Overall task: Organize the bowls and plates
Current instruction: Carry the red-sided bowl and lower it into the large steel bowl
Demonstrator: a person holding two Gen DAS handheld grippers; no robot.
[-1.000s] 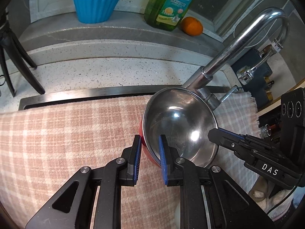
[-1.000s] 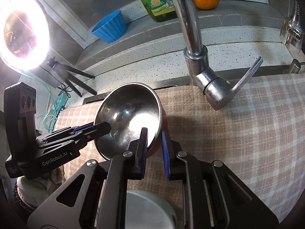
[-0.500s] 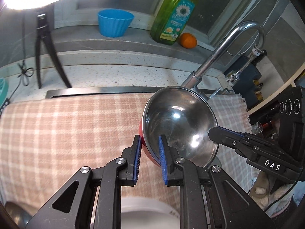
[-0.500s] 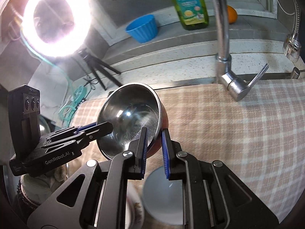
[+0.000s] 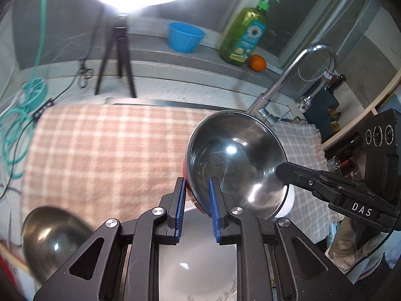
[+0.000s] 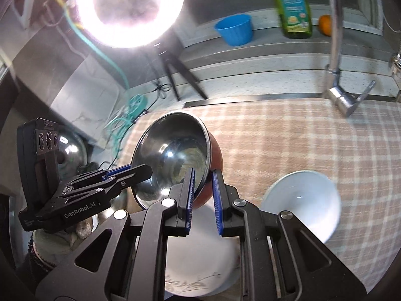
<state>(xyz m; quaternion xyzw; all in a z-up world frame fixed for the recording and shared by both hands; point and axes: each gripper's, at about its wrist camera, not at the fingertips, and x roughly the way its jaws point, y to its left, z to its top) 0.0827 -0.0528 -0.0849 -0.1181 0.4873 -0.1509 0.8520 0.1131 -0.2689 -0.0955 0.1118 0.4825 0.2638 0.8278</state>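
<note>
A steel bowl with a red outside [image 5: 235, 160] [image 6: 175, 155] is held in the air, tilted, over the checked cloth [image 5: 100, 145] [image 6: 300, 140]. My left gripper [image 5: 196, 188] is shut on its near rim. My right gripper [image 6: 202, 178] is shut on the opposite rim and shows in the left wrist view [image 5: 283, 169]. Below lies a white plate [image 5: 198, 263] [image 6: 200, 255]. A white bowl [image 6: 303, 200] stands on the cloth to the right. Another steel bowl [image 5: 52, 238] [image 6: 67, 150] sits at the left.
A tap [image 5: 295, 75] [image 6: 335, 37] rises behind the cloth. On the ledge stand a blue cup [image 5: 185, 36], a green soap bottle [image 5: 245, 37] and an orange [image 5: 257, 62]. A ring light on a tripod [image 5: 117, 57] and green cables [image 5: 17, 115] are at the left.
Both grippers have pulled back and up together with the red steel bowl. The white plate, the white bowl and the second steel bowl have come into view.
</note>
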